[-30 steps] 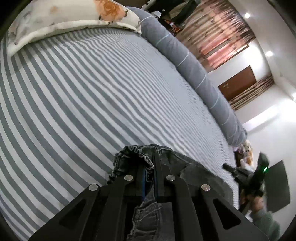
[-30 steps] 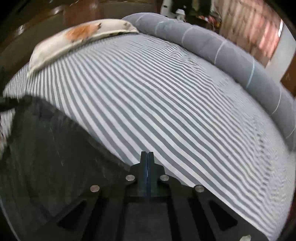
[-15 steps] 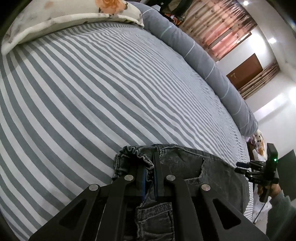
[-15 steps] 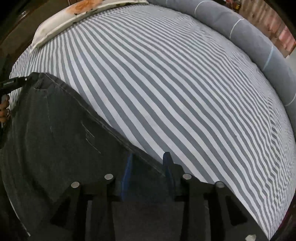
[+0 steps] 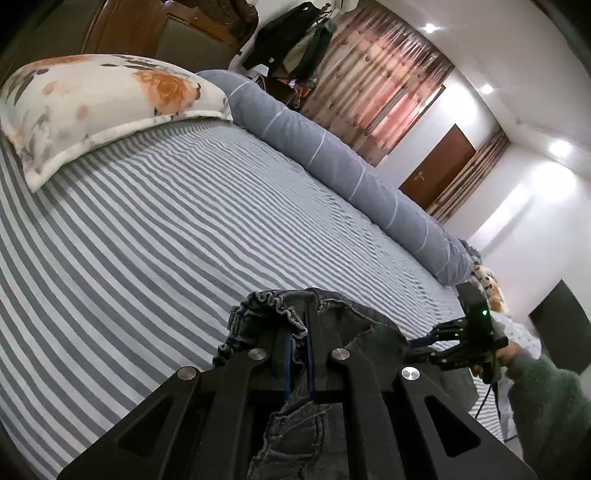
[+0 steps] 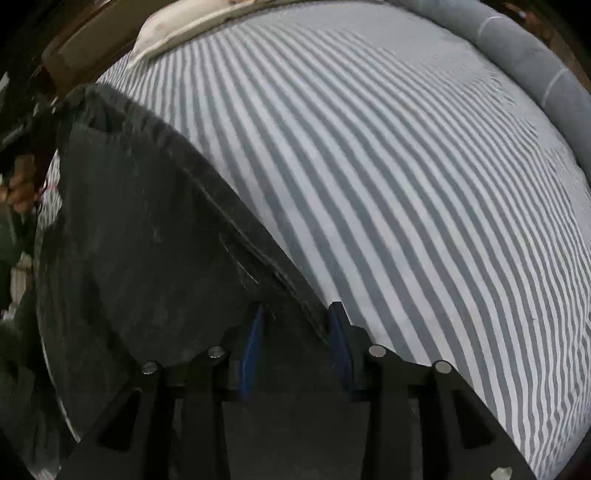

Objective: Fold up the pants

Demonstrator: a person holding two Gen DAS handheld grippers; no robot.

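The pants [image 5: 295,435] are dark grey denim with a coarse, faded weave, and they lie along the near edge of the bed [image 5: 155,236]. Their gathered elastic waistband puckers into small ruffles where the left gripper [image 5: 300,332] pinches it, the 2 black fingers pressed almost together on the cloth. In the right wrist view the pants [image 6: 147,258] spread as a broad flat panel with a stitched seam running diagonally down to the right gripper [image 6: 295,325]. That claw stands wide, its blue-padded fingers [image 6: 253,343] set on either side of the seam edge, gripping nothing.

The bed sheet is smooth cotton in grey and white stripes, faintly rippled toward the far side. A long grey bolster [image 5: 351,173] with thin pale bands runs along the far edge, and a floral pillow [image 5: 103,107] in cream and orange sits at the head, before a dark wooden headboard [image 5: 147,33]. Between the pants and the bolster the striped sheet lies open across most of the mattress.
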